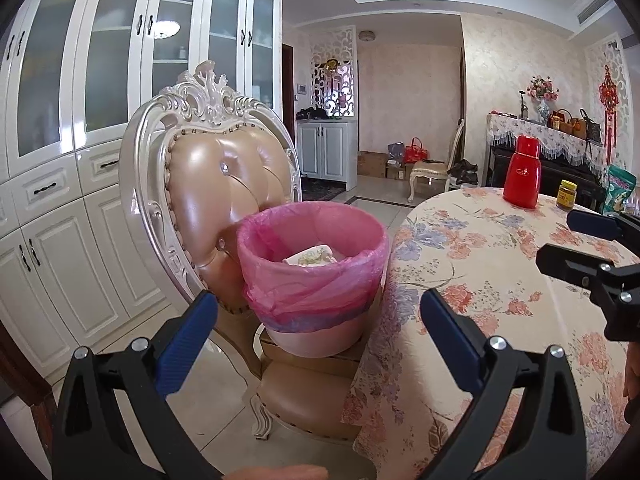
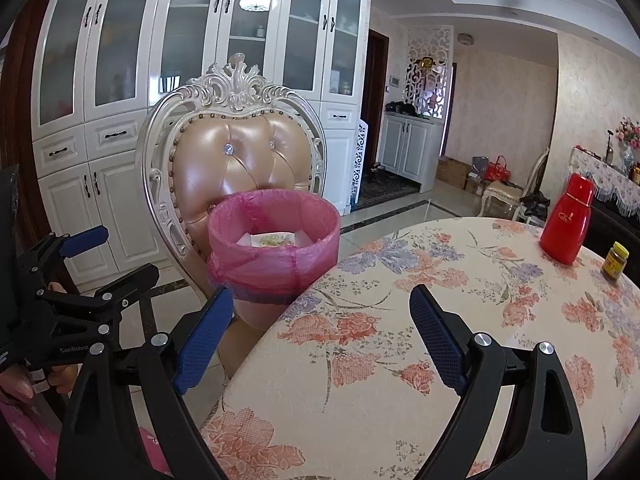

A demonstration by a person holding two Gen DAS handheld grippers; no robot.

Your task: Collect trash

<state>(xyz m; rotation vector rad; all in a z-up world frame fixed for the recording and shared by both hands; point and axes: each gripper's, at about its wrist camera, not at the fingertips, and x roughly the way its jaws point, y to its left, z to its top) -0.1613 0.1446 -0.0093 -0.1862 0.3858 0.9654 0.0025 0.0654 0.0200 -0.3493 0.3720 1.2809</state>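
Bin: a pale bin [image 1: 316, 336] lined with a pink bag [image 1: 312, 292] stood on the seat of an ornate chair [image 1: 224, 168], just beside the table's left edge.
Trash: one crumpled white wrapper [image 1: 310, 258] lay inside the bin, near its far wall; we could see no loose trash on the floral tablecloth [image 1: 480, 264].
Direction from jaws: the bin lay straight ahead of our left gripper [image 1: 320, 320], its round mouth facing up, so it had no long axis to line up with.
Nearer hand: we judged the left gripper nearer, since the bin filled the gap between its blue fingers [image 1: 188, 340]; from our right gripper [image 2: 320, 336] the bin sat ahead and to the left, past the table's edge.
Left jaws: spread wide and empty.
Right jaws: spread wide and empty, hovering over the tablecloth near the table's left edge.
Pose: both grippers were held level, pointing forward and side by side, the left one off the table's edge and above the chair seat.
Other things: a red flask [image 1: 522, 172] and a small yellow-lidded jar [image 1: 567, 195] stood well apart from us near the table's far edge.
Next move, as we judged it: with nothing held, either hand first needed trash to pick up, and none showed within reach.
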